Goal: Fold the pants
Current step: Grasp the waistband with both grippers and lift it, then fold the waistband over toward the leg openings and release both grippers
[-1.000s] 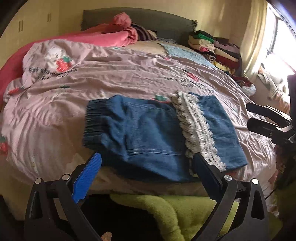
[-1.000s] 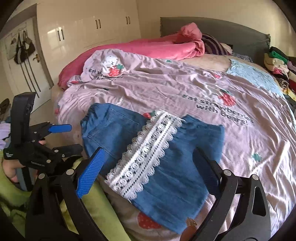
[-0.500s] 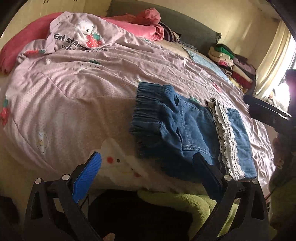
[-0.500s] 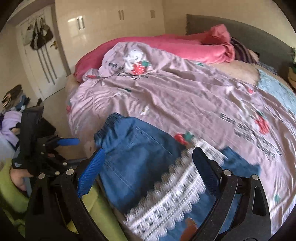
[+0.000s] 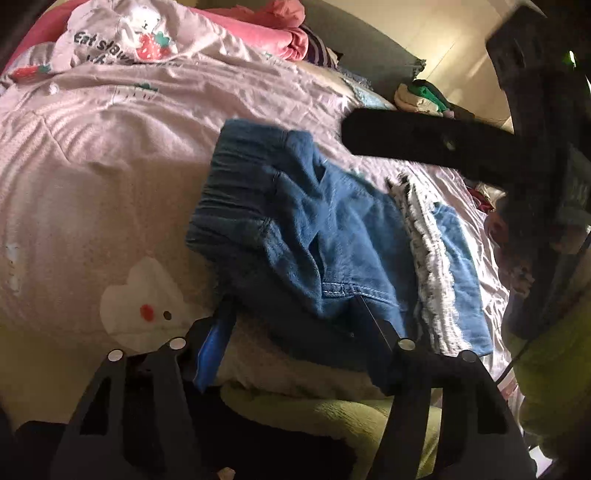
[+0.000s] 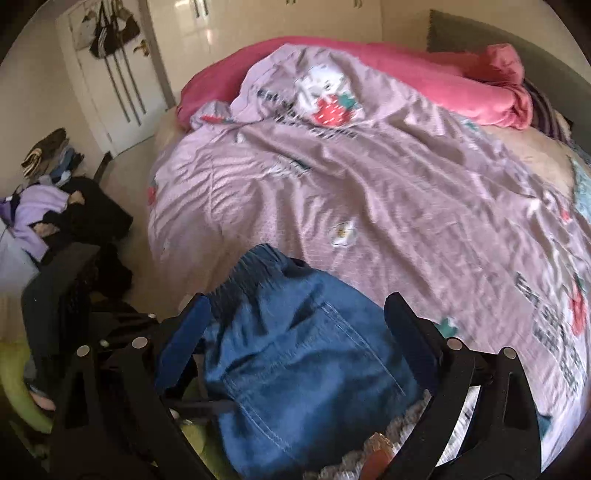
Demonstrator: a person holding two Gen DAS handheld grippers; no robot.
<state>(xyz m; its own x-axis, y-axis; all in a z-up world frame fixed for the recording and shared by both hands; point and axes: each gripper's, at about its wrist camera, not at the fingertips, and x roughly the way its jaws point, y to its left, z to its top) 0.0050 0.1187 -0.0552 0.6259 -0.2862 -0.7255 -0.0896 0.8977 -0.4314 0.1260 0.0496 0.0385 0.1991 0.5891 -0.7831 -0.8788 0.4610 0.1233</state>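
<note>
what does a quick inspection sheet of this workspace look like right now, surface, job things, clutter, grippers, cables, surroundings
surface: bed with a wrinkled pink strawberry-print duvet.
job's things: denim pants with a white lace trim, lying folded near the bed edge, waistband bunched.
clutter: pink blanket by the headboard; stacked clothes on the far side; clothes heap on the floor.
grippers: left gripper open, its fingers reaching around the near edge of the pants; right gripper open over the pants.
cables: nothing seen.
surroundings: white wardrobe doors; bags hung on a door.
</note>
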